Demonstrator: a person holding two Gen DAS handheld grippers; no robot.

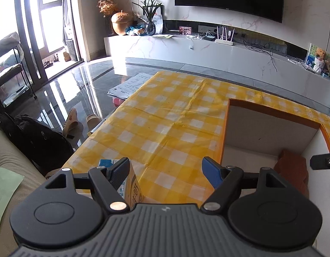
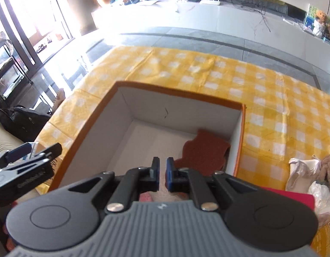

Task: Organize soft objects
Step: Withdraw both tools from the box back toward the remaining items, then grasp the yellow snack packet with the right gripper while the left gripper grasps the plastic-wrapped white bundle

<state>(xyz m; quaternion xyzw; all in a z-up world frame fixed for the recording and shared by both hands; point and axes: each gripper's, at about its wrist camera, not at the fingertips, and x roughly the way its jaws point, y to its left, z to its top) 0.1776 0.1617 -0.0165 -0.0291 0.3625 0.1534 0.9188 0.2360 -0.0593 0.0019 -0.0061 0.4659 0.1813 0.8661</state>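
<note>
An orange-rimmed cardboard box (image 1: 272, 112) (image 2: 177, 91) with white walls stands on the yellow checked tablecloth (image 1: 175, 111). A rust-brown soft cloth (image 2: 205, 150) (image 1: 293, 167) lies in its right corner. My right gripper (image 2: 162, 174) hangs over the box's near side, its jaws only slightly parted and nothing between the pads. A pink soft thing (image 2: 145, 197) shows just beneath it, mostly hidden. My left gripper (image 1: 165, 162) (image 2: 26, 156) stands wide open left of the box, with a milk carton (image 1: 133, 190) beside its left finger, not gripped.
Right of the box lies a heap of soft items: white cloth (image 2: 302, 171), brown knit (image 2: 329, 165), a red piece (image 2: 293, 197) and a plastic bag (image 2: 321, 194). Papers (image 1: 130, 85) lie past the cloth's far left corner. A black bag (image 1: 36, 137) sits on the floor.
</note>
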